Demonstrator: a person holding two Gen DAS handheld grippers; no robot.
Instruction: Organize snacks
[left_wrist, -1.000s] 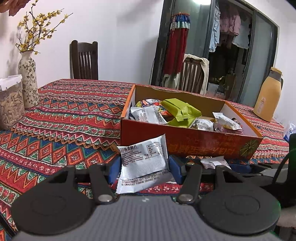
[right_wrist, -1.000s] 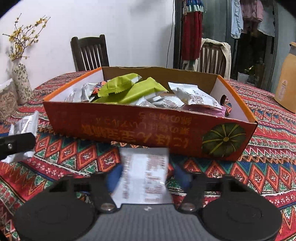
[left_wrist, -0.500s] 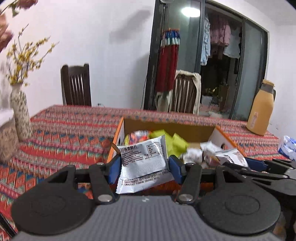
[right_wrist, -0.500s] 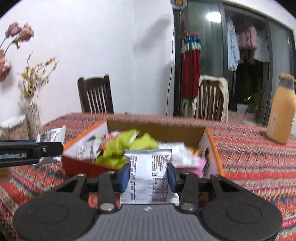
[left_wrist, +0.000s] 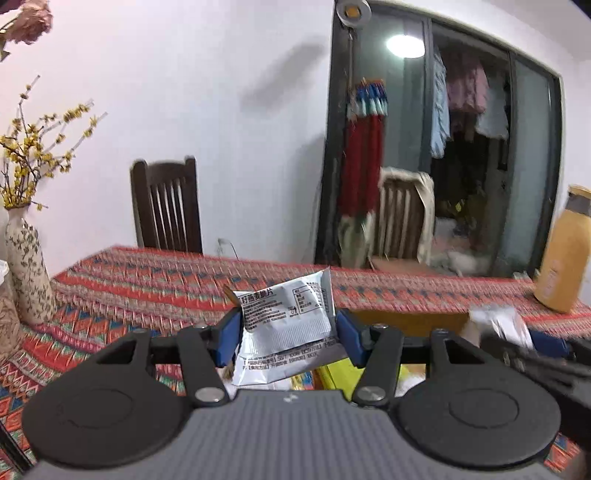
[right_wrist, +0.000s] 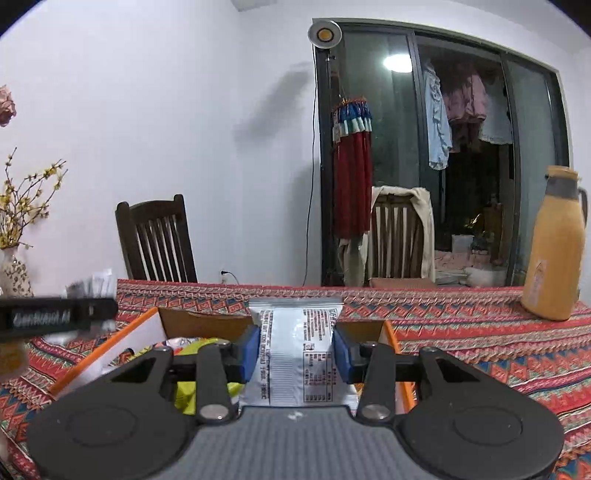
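Both tongs have come up a fair bit since a second ago: back then they sat low in front of the orange box, now they're raised over it with the room behind filling most of the view.

Biggest thing is the counter (right_wrist: 461, 325) with its red patterned cloth. On it sits the orange cardboard box (right_wrist: 192, 321), open on top, with green and other wrappers inside. A tan jug (right_wrist: 554, 247) stands off to the right, well apart from the box.

The left tongs (left_wrist: 286, 334) are closed on a silvery snack packet (left_wrist: 288, 314), pinched between the blue pads and tilted, its top corner sticking up past the tips. The right tongs (right_wrist: 295, 349) are clamped on a second silver packet (right_wrist: 295, 339), held upright and square between the pads, right above the box's far end.
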